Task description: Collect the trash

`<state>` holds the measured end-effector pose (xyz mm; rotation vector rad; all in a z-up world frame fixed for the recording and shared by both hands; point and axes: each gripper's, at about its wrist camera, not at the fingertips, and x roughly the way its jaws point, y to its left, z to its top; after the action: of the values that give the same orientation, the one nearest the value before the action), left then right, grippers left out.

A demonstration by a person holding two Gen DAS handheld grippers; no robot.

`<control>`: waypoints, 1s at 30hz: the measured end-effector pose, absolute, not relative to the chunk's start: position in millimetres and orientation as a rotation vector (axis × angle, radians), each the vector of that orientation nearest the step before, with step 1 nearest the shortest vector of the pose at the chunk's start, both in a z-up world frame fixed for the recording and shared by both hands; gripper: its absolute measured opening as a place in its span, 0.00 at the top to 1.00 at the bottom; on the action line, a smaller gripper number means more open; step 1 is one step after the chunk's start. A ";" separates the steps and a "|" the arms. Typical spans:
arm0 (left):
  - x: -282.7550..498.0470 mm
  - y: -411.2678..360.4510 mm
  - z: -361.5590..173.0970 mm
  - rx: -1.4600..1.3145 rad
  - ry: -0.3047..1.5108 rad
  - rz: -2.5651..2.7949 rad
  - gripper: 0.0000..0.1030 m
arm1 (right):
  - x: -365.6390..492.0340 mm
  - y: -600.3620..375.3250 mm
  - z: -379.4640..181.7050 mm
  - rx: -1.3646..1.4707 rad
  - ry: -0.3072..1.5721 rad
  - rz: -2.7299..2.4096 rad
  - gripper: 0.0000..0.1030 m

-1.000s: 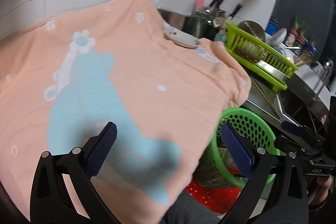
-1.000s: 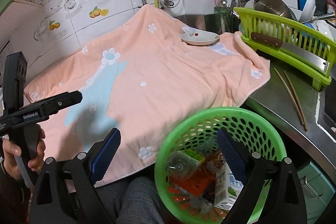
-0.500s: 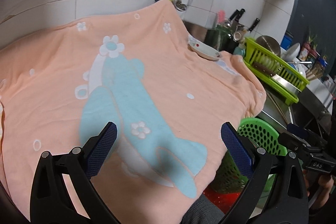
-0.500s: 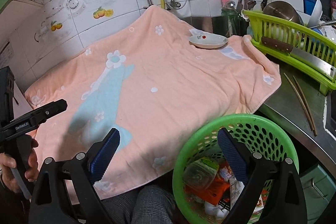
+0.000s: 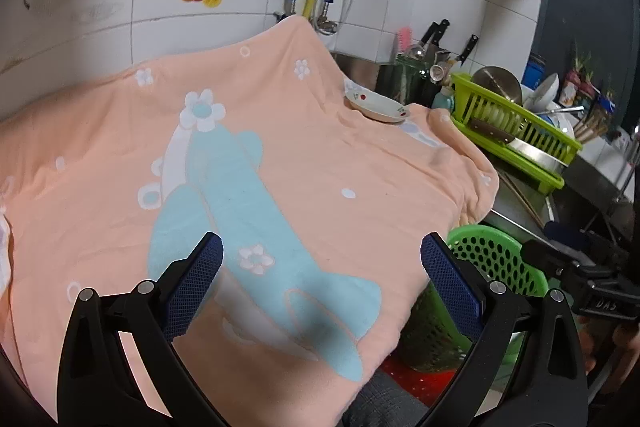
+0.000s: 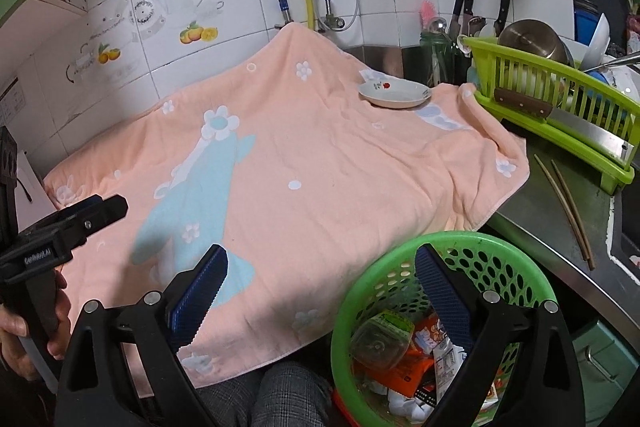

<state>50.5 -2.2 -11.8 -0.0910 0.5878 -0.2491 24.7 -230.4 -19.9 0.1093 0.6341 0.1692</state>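
Note:
A green perforated basket stands below the counter's front edge at the right and holds trash: a clear plastic lid, orange wrappers and a white carton. It also shows in the left wrist view. My right gripper is open and empty, above the basket's left rim. My left gripper is open and empty, above the front of the peach towel. The left gripper also shows in the right wrist view at the left.
A white plate sits on the towel's far right corner. A green dish rack with a cleaver and dishes stands on the steel counter at the right, with chopsticks beside it. Knives, pipes and tiled wall are behind.
Both grippers have drawn back and up from the basket. The left view has swung left over the towel. Both stay open and empty.

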 end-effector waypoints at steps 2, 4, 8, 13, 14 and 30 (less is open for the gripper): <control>47.9 -5.5 -10.4 -0.084 0.575 -0.254 0.05 | 23.0 -230.6 -18.3 0.108 0.629 0.166 0.11; 46.7 -7.6 -9.4 -0.088 0.569 -0.260 0.05 | 21.5 -230.7 -17.3 0.104 0.627 0.159 0.11; 45.3 -10.1 -8.3 -0.091 0.555 -0.256 0.05 | 19.1 -230.7 -16.6 0.097 0.623 0.147 0.11; 45.9 -12.1 -9.0 -0.088 0.568 -0.255 0.05 | 16.7 -233.0 -16.6 0.108 0.620 0.136 0.11; 45.4 -12.6 -9.0 -0.087 0.568 -0.252 0.05 | 15.8 -233.5 -16.6 0.110 0.620 0.134 0.11; 44.4 -20.7 -11.0 -0.064 0.578 -0.228 0.05 | 7.8 -243.7 -17.4 0.129 0.609 0.103 0.10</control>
<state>44.4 -20.7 -11.0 -0.0642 0.5778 -0.2281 7.8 -243.7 -17.4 0.1291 0.6093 0.1031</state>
